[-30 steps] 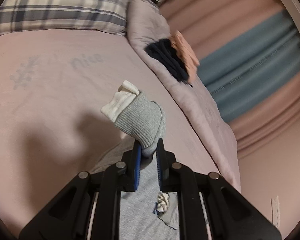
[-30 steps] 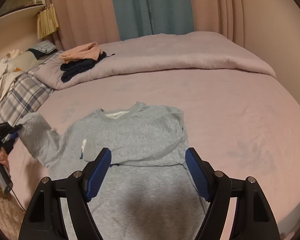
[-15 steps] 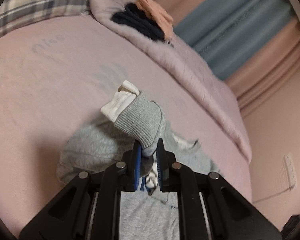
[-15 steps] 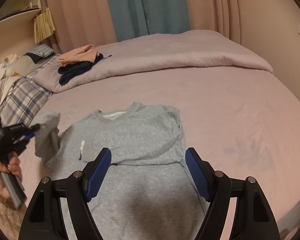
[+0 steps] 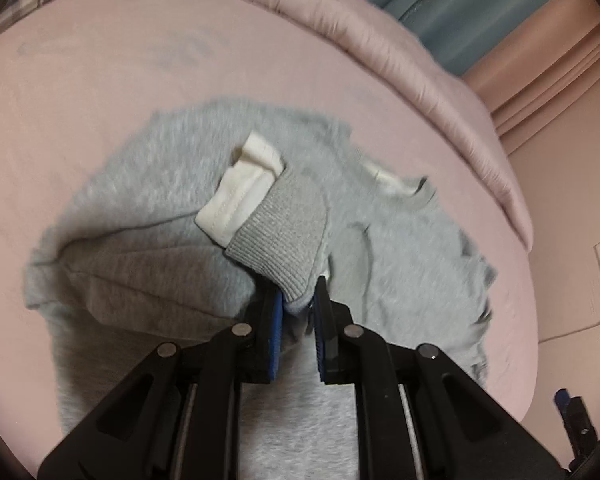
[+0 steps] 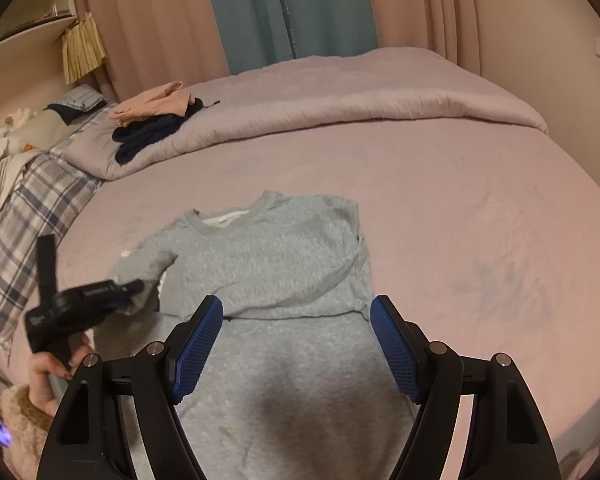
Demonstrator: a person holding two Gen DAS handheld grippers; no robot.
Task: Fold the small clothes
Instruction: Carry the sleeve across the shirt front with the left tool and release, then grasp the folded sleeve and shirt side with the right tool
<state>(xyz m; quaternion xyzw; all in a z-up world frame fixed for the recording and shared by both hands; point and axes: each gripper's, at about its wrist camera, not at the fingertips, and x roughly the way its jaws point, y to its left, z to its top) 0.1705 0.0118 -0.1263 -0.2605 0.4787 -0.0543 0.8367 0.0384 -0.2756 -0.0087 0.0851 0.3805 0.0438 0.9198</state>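
Note:
A small grey sweatshirt (image 6: 284, 280) lies flat on the pink bed sheet (image 6: 460, 208), neck away from me, its right sleeve folded across the chest. My left gripper (image 5: 298, 300) is shut on the ribbed grey cuff (image 5: 284, 236) of the left sleeve, with a white inner cuff (image 5: 240, 196) sticking out. It holds the sleeve above the sweatshirt's body (image 5: 400, 248). In the right wrist view the left gripper (image 6: 134, 294) is at the garment's left side. My right gripper (image 6: 296, 340) is open and empty above the lower part of the sweatshirt.
A rolled lilac duvet (image 6: 340, 112) lies across the far side of the bed, with navy and peach clothes (image 6: 152, 120) on it. A plaid pillow (image 6: 24, 216) is at the left. Curtains (image 6: 284, 12) hang behind. The wall is on the right.
My left gripper has carried the sleeve cuff rightward from beside the garment to over its chest. The right gripper has stayed open and almost still.

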